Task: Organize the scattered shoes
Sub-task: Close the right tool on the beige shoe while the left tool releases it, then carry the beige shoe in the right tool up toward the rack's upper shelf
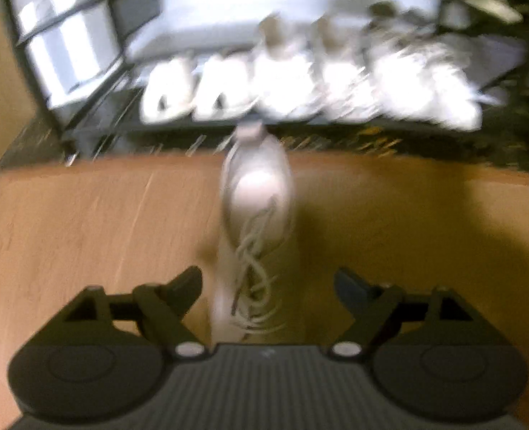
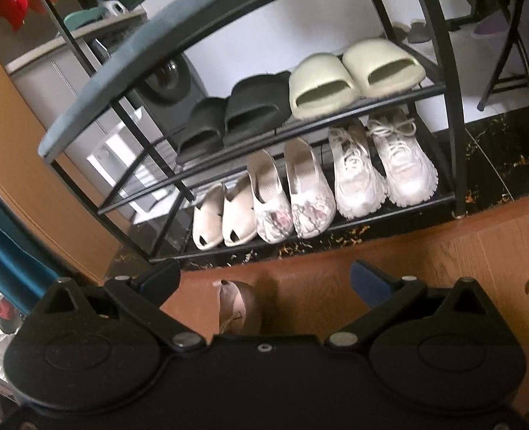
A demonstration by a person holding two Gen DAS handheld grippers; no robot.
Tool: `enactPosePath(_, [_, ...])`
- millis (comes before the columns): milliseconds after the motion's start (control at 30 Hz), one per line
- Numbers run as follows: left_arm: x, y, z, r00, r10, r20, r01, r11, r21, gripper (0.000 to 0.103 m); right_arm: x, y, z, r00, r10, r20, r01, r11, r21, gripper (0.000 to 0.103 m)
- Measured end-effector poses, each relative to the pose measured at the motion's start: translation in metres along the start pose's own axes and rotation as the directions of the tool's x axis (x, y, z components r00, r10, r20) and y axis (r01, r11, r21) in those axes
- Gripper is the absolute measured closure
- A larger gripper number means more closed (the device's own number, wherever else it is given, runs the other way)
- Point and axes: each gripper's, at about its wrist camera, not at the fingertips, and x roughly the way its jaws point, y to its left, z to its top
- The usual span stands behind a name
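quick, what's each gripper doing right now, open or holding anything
left gripper: open, holding nothing; a laced shoe lies on the floor between its fingers.
right gripper: open, holding nothing.

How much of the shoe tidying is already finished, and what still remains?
Done: the rack holds black slides and pale slides above, three light pairs below. In hand: nothing; the left gripper and right gripper are open. Left: one laced shoe lies on the wooden floor.

left claw (image 1: 268,283) angled down, jaws spread; right claw (image 2: 266,279) likewise, empty.
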Motion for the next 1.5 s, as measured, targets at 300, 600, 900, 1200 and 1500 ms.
enactPosePath(300, [-0.077, 0.079, 0.007, 0.984, 0.051, 0.170, -0.042, 0.998, -0.056, 0.003, 0.043, 0.011, -0.021, 0.995, -0.028, -0.092, 0.018, 0.994, -0.107, 0.000])
enactPosePath(600, [-0.081, 0.146, -0.009, 0.970, 0.103, 0.219, -0.041, 0.962, -0.271, 0.001, 0.079, 0.029, -0.018, 0.991, -0.130, -0.044, 0.123, 0.984, -0.132, 0.000])
enactPosePath(900, [-0.050, 0.171, -0.016, 0.990, 0.120, 0.069, -0.078, 0.895, -0.439, 0.001, 0.134, 0.037, -0.084, 0.916, -0.307, -0.258, 0.305, 0.951, -0.047, 0.000])
enactPosePath(1200, [-0.044, 0.184, -0.021, 0.990, 0.130, 0.057, -0.083, 0.857, -0.509, 0.001, 0.166, 0.091, -0.154, 0.970, -0.225, -0.096, 0.199, 0.953, -0.227, 0.000])
enactPosePath(1500, [-0.041, 0.194, -0.026, 0.990, 0.131, 0.056, -0.077, 0.821, -0.565, 0.001, 0.213, 0.101, -0.181, 0.965, -0.261, -0.040, 0.246, 0.945, -0.216, 0.000])
